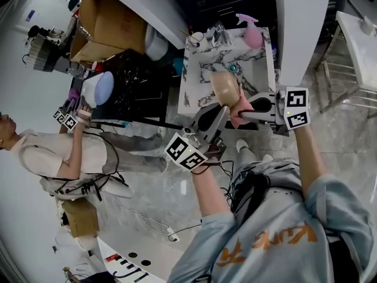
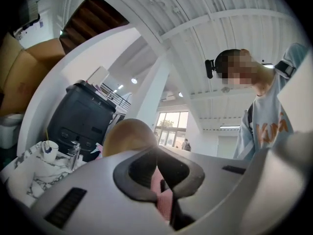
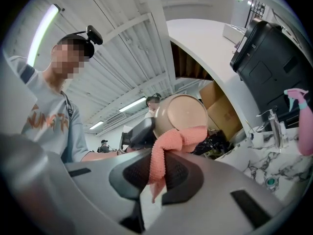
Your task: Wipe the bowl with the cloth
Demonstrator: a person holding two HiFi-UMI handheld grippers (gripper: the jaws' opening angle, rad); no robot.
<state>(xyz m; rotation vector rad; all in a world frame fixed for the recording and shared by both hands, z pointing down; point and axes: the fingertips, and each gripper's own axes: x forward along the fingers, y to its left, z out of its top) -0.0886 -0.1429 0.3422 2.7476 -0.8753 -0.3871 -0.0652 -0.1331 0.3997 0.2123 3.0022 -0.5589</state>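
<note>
Left tool [image 1: 220,112] is clamped on the rim of the tan bowl [image 1: 225,86] over the tabletop [image 1: 203,63] at 1 o'clock, and the pink cloth [image 1: 238,115] is pinched by the right tool [image 1: 247,107] at the bowl's 5 o'clock.

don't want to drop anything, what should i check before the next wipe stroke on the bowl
1. Left gripper hold on bowl: ok, jaws closed at its rim, bowl off the counter.
2. Cloth in right gripper: ok, clamped between the jaws.
3. Cloth against bowl: ok, it drapes over the lower edge.
4. Which bowl face it meets: cannot tell.
5. Clear of faucet and spray bottle: ok, both stand further back.
</note>
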